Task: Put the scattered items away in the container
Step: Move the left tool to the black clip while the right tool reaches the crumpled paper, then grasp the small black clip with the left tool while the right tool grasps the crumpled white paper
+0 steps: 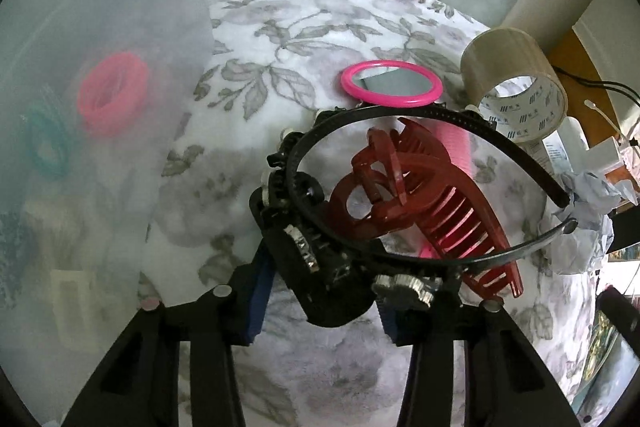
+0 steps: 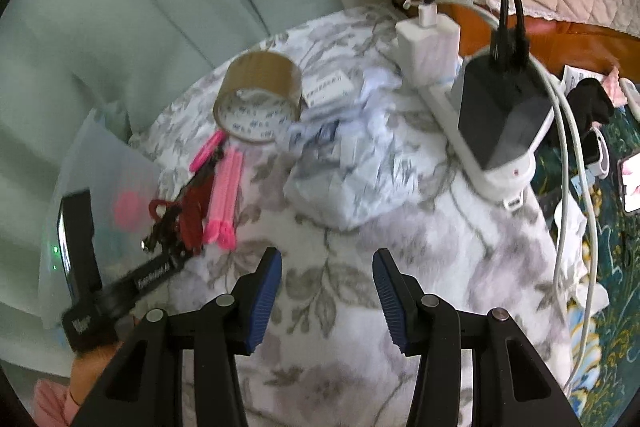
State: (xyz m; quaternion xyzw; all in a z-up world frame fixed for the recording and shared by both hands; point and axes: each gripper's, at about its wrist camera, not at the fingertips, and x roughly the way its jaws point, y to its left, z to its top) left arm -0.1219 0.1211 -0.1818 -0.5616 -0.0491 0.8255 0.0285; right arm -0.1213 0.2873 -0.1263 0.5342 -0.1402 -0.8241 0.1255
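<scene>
- The left tool [image 1: 320,291] was seen pressed together on the decorated side of a thin black plastic headband with a black bow and small silver stones [image 1: 308,211], which was held above the floral fleece-covered surface [image 1: 280,39].
- The headband was judged light and springy: its open arc would flex if squeezed across, so the grip on the thicker trimmed section was judged sounder than one on the slim bare ends. The trim looked easy to snag or crush.
- Inside the headband's loop, a dark red translucent plastic claw clip [image 1: 436,195] was seen lying on the surface. It was judged rigid but brittle at its teeth, best taken across the body.
- A pink ribbed plastic hair roller [image 1: 452,143] was partly hidden behind the clip.
- Farther off, a round pink-rimmed pocket mirror [image 1: 391,83] lay flat; it was judged slick, fragile and awkward to lift from soft fleece.
- A roll of brown packing tape [image 1: 516,83] stood to the right.
- To the left, the frosted translucent plastic container [image 1: 100,27] was seen with a pink coiled hair tie [image 1: 113,93] and a teal coiled hair tie [image 1: 46,147] blurred behind its wall.
- The right tool [image 2: 327,291] was spread, holding nothing, above the surface.
</scene>
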